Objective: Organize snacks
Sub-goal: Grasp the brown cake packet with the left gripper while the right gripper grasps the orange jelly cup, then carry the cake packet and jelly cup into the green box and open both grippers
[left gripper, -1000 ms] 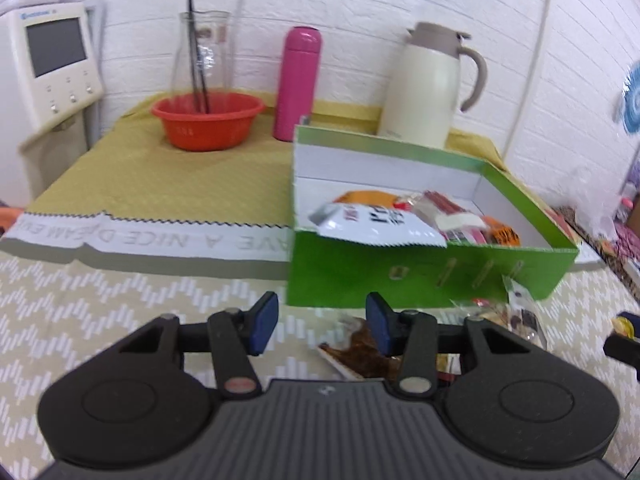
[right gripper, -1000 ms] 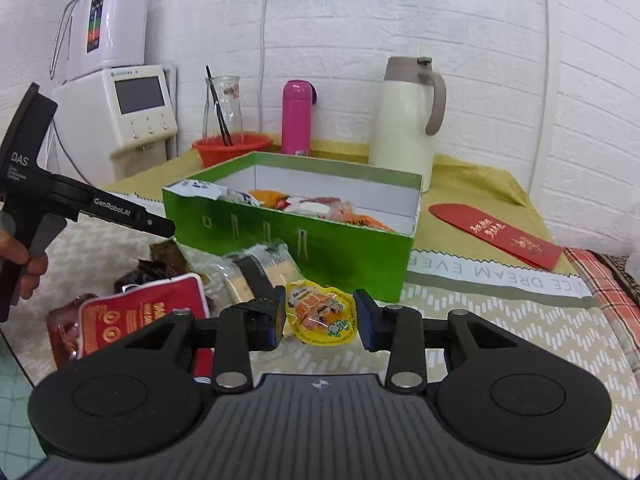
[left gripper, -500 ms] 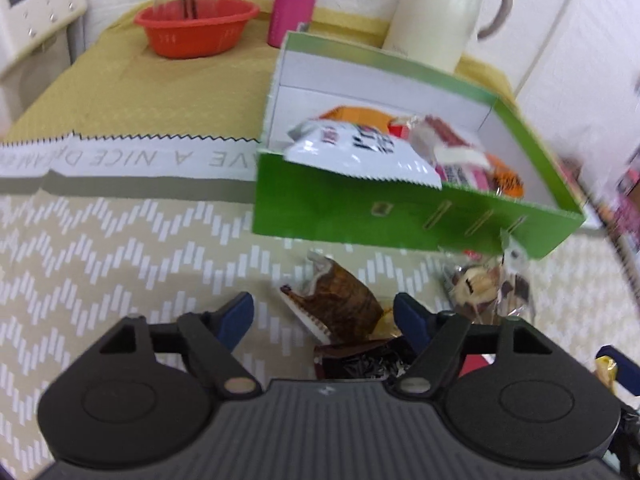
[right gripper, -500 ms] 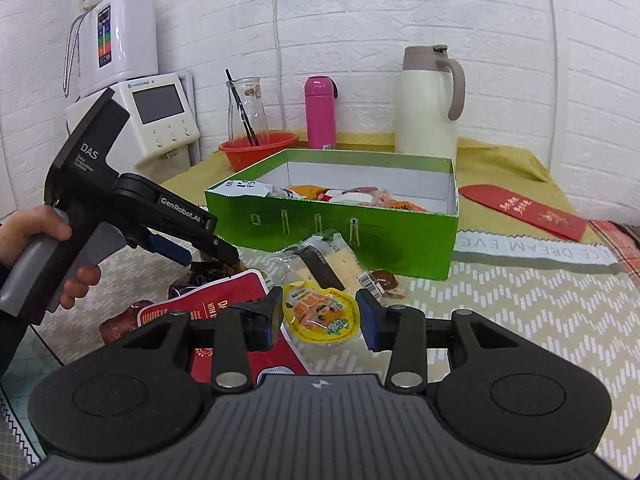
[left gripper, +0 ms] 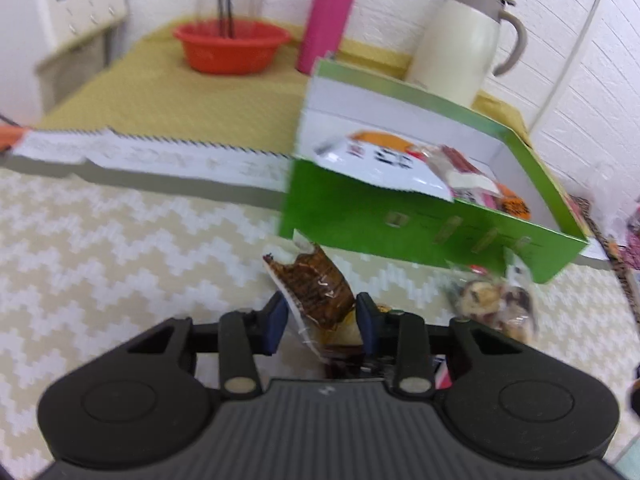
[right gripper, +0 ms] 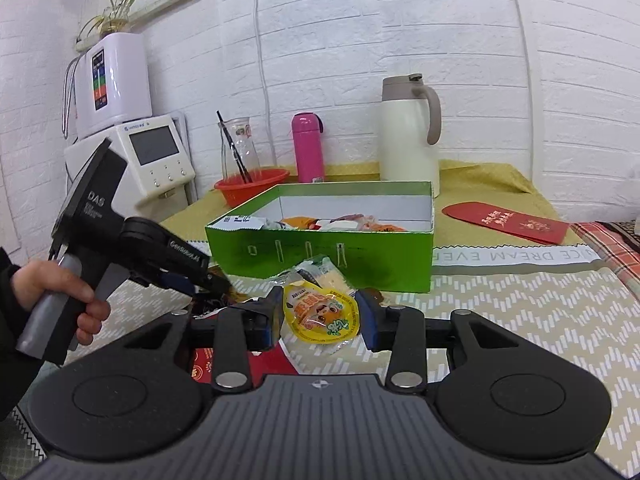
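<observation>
A green snack box (left gripper: 400, 220) (right gripper: 320, 248) stands open on the table with several packets inside, a white packet (left gripper: 384, 162) draped over its front left wall. My left gripper (left gripper: 320, 322) is shut on a brown snack packet (left gripper: 314, 284), which sticks up between the fingers in front of the box. My right gripper (right gripper: 320, 320) is shut on a yellow round snack pouch (right gripper: 320, 312) and holds it above the table, before the box front. The left gripper also shows in the right wrist view (right gripper: 208, 280), low at the left.
Loose snacks lie in front of the box: a clear packet of brown pieces (left gripper: 492, 304), a pale wafer packet (right gripper: 332, 276), a red packet (right gripper: 204, 364). Behind stand an orange bowl (left gripper: 232, 46), a pink bottle (left gripper: 326, 20), a cream jug (left gripper: 460, 40) and a red envelope (right gripper: 504, 222).
My left gripper dropped over the brown packet, closed on it and tilted back up. My right gripper rose a little and keeps the yellow pouch.
</observation>
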